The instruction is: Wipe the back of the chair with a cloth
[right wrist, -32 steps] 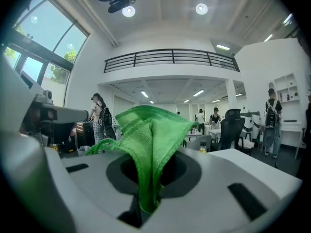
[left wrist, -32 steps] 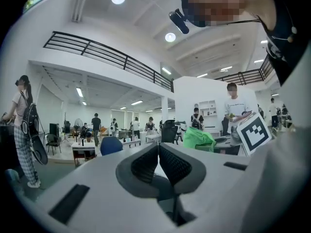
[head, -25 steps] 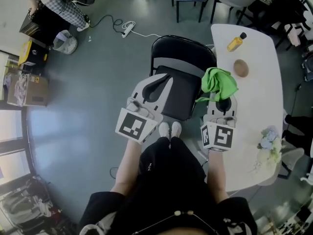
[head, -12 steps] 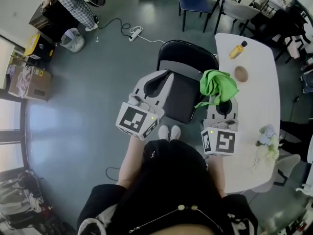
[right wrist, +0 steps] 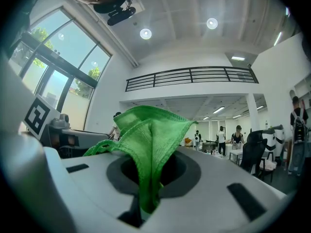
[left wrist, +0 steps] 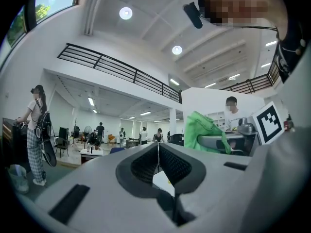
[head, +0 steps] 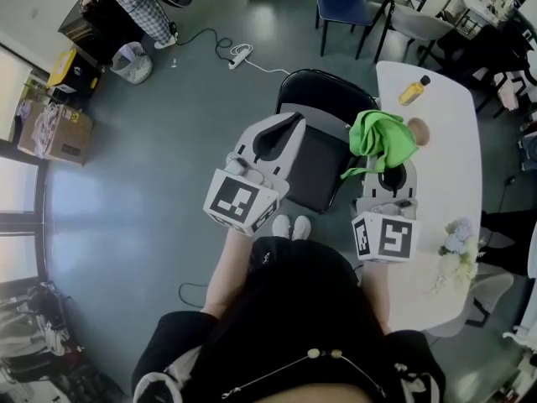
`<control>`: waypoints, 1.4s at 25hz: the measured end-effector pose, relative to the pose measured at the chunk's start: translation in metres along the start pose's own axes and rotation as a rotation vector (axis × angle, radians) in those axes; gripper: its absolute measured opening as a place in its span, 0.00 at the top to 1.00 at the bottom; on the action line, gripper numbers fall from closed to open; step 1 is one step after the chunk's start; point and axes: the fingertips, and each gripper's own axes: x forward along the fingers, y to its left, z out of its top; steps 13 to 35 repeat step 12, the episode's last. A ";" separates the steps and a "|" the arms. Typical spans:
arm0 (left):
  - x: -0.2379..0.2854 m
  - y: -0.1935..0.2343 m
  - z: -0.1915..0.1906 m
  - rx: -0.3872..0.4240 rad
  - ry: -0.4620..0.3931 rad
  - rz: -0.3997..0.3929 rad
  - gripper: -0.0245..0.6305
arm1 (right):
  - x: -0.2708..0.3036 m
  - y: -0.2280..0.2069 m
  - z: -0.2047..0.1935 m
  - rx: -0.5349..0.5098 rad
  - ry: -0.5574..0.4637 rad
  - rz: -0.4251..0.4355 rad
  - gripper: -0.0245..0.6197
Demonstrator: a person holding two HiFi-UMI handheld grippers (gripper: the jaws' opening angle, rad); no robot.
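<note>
A black folding chair (head: 315,154) stands below me, its grey-banded back (head: 325,99) at the far side. My right gripper (head: 389,159) is shut on a green cloth (head: 380,136), which bunches above the chair's right edge; the cloth (right wrist: 148,135) fills the jaws in the right gripper view. My left gripper (head: 284,128) hangs over the seat's left part, shut with nothing in it, its pads (left wrist: 158,161) pressed together. Both grippers point upward in their own views. The green cloth (left wrist: 204,132) also shows in the left gripper view.
A white table (head: 453,175) stands right of the chair with a yellow bottle (head: 414,90), a brown bowl (head: 417,129) and flowers (head: 457,246). A power strip and cable (head: 239,54) lie on the floor beyond. Blue and white chairs (head: 348,2) stand farther back. Boxes (head: 59,128) sit at left.
Both grippers have risen and shifted slightly right over the chair, the cloth still held in the right one. The left gripper stays shut.
</note>
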 end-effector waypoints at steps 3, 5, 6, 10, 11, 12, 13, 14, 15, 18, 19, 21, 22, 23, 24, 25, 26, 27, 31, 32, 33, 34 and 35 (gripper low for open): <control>0.000 0.001 0.001 0.003 0.000 0.001 0.94 | 0.002 -0.002 0.001 0.000 0.001 -0.006 0.90; -0.003 0.003 0.002 0.004 0.000 0.005 0.94 | 0.001 -0.001 0.002 -0.003 0.000 -0.009 0.90; -0.003 0.004 0.002 0.004 0.000 0.007 0.94 | 0.001 -0.001 0.003 -0.004 -0.001 -0.011 0.90; 0.003 0.006 0.001 0.003 0.003 0.010 0.94 | 0.004 -0.008 0.003 -0.006 0.000 -0.017 0.90; 0.005 0.006 0.001 0.003 0.003 0.009 0.94 | 0.006 -0.010 0.002 -0.006 0.001 -0.018 0.90; 0.007 0.005 0.001 0.003 0.003 0.008 0.94 | 0.007 -0.012 0.001 -0.007 0.002 -0.019 0.90; 0.007 0.005 0.001 0.003 0.003 0.008 0.94 | 0.007 -0.012 0.001 -0.007 0.002 -0.019 0.90; 0.007 0.005 0.001 0.003 0.003 0.008 0.94 | 0.007 -0.012 0.001 -0.007 0.002 -0.019 0.90; 0.007 0.005 0.001 0.003 0.003 0.008 0.94 | 0.007 -0.012 0.001 -0.007 0.002 -0.019 0.90; 0.007 0.005 0.001 0.003 0.003 0.008 0.94 | 0.007 -0.012 0.001 -0.007 0.002 -0.019 0.90; 0.007 0.005 0.001 0.003 0.003 0.008 0.94 | 0.007 -0.012 0.001 -0.007 0.002 -0.019 0.90; 0.007 0.005 0.001 0.003 0.003 0.008 0.94 | 0.007 -0.012 0.001 -0.007 0.002 -0.019 0.90; 0.007 0.005 0.001 0.003 0.003 0.008 0.94 | 0.007 -0.012 0.001 -0.007 0.002 -0.019 0.90; 0.007 0.005 0.001 0.003 0.003 0.008 0.94 | 0.007 -0.012 0.001 -0.007 0.002 -0.019 0.90; 0.007 0.005 0.001 0.003 0.003 0.008 0.94 | 0.007 -0.012 0.001 -0.007 0.002 -0.019 0.90; 0.007 0.005 0.001 0.003 0.003 0.008 0.94 | 0.007 -0.012 0.001 -0.007 0.002 -0.019 0.90; 0.007 0.005 0.001 0.003 0.003 0.008 0.94 | 0.007 -0.012 0.001 -0.007 0.002 -0.019 0.90; 0.007 0.005 0.001 0.003 0.003 0.008 0.94 | 0.007 -0.012 0.001 -0.007 0.002 -0.019 0.90; 0.007 0.005 0.001 0.003 0.003 0.008 0.94 | 0.007 -0.012 0.001 -0.007 0.002 -0.019 0.90; 0.007 0.005 0.001 0.003 0.003 0.008 0.94 | 0.007 -0.012 0.001 -0.007 0.002 -0.019 0.90; 0.007 0.005 0.001 0.003 0.003 0.008 0.94 | 0.007 -0.012 0.001 -0.007 0.002 -0.019 0.90; 0.007 0.005 0.001 0.003 0.003 0.008 0.94 | 0.007 -0.012 0.001 -0.007 0.002 -0.019 0.90; 0.007 0.005 0.001 0.003 0.003 0.008 0.94 | 0.007 -0.012 0.001 -0.007 0.002 -0.019 0.90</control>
